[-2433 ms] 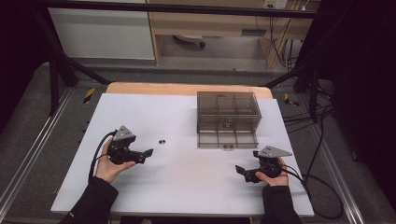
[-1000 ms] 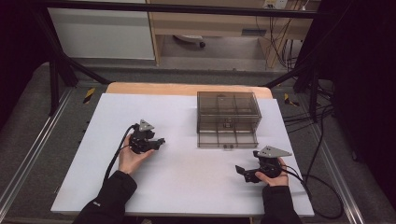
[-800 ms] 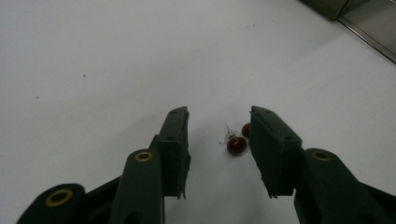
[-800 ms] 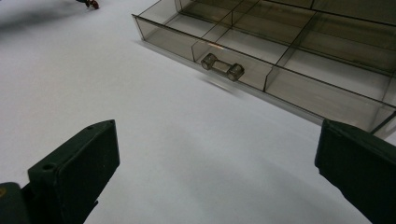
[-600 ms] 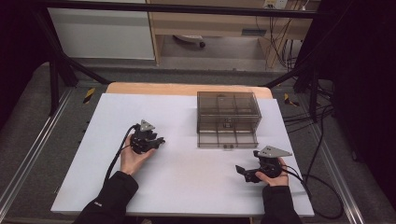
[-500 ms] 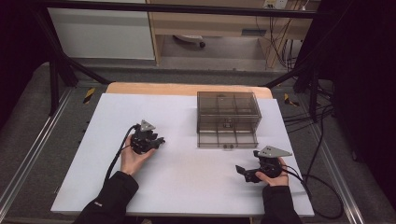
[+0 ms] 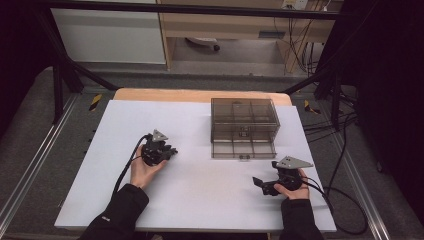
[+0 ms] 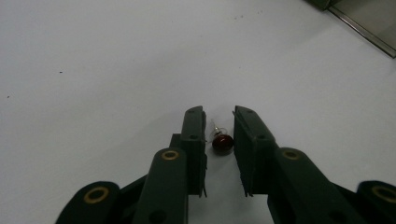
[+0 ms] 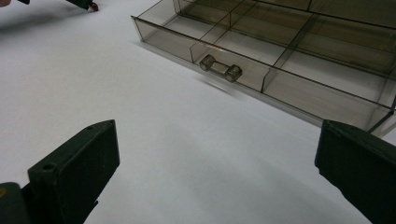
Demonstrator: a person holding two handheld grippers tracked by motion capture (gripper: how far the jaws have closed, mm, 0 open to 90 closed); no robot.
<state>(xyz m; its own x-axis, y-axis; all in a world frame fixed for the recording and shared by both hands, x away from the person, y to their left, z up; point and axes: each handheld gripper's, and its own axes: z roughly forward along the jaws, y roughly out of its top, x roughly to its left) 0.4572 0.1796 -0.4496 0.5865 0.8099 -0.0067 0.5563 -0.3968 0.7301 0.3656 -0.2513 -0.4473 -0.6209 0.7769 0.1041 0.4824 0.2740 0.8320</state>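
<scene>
So the left gripper [image 8: 219, 126] has its jaws narrowed around a small red bead [image 8: 222, 143] on the table [image 7: 210, 200], not yet touching. Right gripper [image 7: 263, 184] sits wide open, well apart near the drawer [image 9: 261, 51]

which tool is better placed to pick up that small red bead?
Left. The left tool already has its jaws on either side of the small red bead on the white table, not yet closed. The right tool sits wide open, far off near the drawer box.
</scene>
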